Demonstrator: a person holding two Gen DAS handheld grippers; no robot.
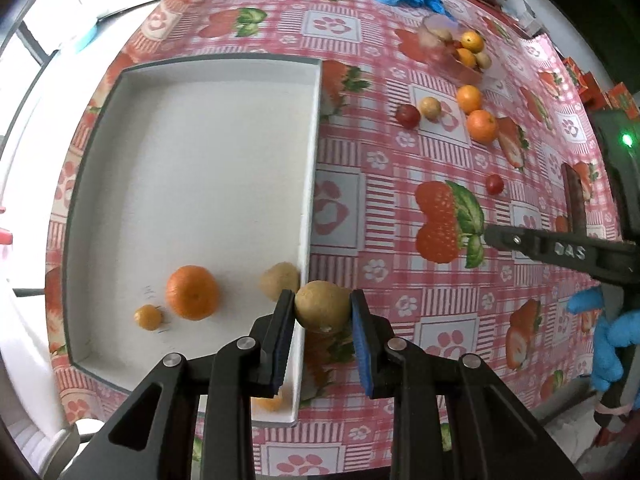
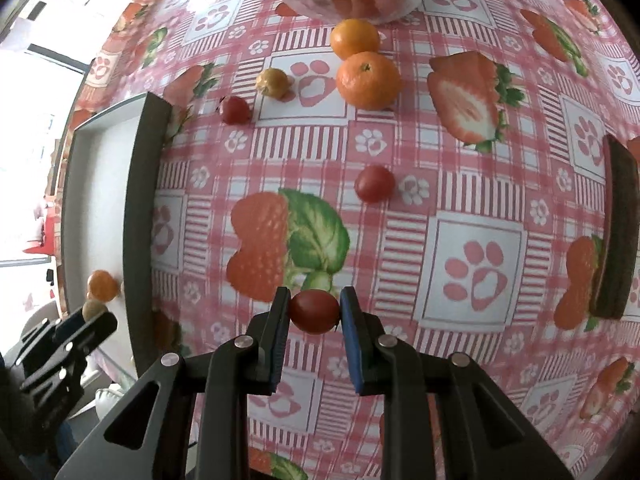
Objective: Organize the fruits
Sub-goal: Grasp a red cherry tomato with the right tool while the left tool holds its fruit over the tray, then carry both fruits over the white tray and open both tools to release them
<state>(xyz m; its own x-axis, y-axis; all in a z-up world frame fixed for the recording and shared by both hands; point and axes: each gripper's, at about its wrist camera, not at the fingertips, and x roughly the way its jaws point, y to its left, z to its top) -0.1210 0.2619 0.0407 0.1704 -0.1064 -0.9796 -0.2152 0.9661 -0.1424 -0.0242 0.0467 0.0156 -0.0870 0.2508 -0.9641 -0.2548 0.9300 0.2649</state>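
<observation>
My left gripper [image 1: 322, 307] is clamped on one brownish-green round fruit [image 1: 322, 306], held above the right rim of the white tray [image 1: 192, 160], near its near-right corner. My right gripper [image 2: 315, 311] is pinched tight on one dark red tomato [image 2: 314, 311] over the strawberry-print tablecloth [image 2: 472, 208], well clear of the tray's dark outer wall.

Inside the tray, at its near end, I count three fruits in the open: one mandarin [image 1: 192, 292], one small orange-yellow fruit [image 1: 148, 317] just left of it, and one brownish fruit [image 1: 280, 280] against the right wall. Something orange [image 1: 267, 403] shows behind my left finger; I cannot tell what it is.

Loose on the cloth beyond my right gripper I count five pieces: two oranges [image 2: 368, 79] touching each other, two red tomatoes [image 2: 374, 183], one mid-cloth and one nearer the tray's far corner, and one small yellowish fruit [image 2: 272, 82]. A glass bowl [image 2: 348, 4] at the far edge holds more mixed fruit, too crowded to count. A second dark tray edge [image 2: 618, 228] shows at the cloth's right side. A blue-gloved hand [image 1: 612, 336] grips the right tool's handle.
</observation>
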